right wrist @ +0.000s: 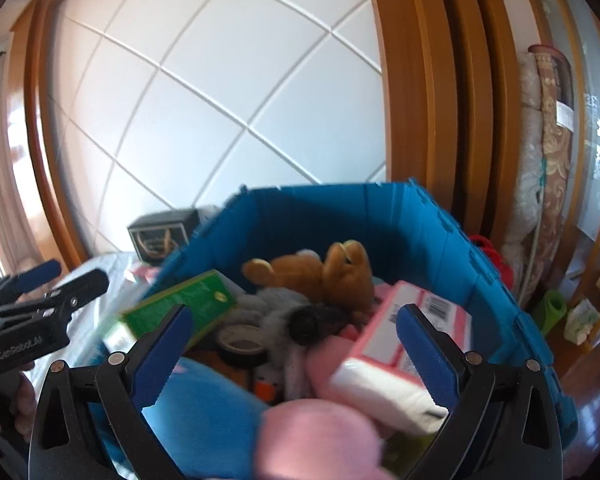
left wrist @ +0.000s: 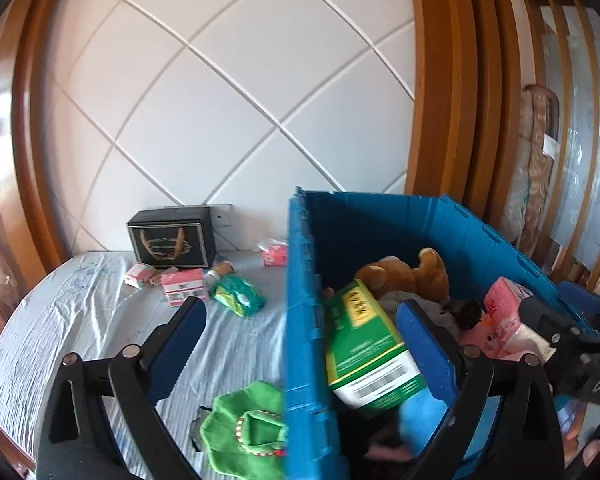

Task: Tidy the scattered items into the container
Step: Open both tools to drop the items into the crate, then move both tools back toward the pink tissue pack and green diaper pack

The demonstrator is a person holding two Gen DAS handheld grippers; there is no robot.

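Both claws stand spread wide with nothing gripped, the left claw (left wrist: 300, 344) straddling the near wall of the blue crate (left wrist: 300, 320) and the right claw (right wrist: 292, 344) poised over its contents. The green box (left wrist: 364, 344) and pink tissue pack (right wrist: 400, 352) lie tilted on the pile inside, seemingly dropped. Packets (left wrist: 182, 286) and a green cloth (left wrist: 244, 432) remain on the bed (left wrist: 80, 320), so tidying looks unfinished.
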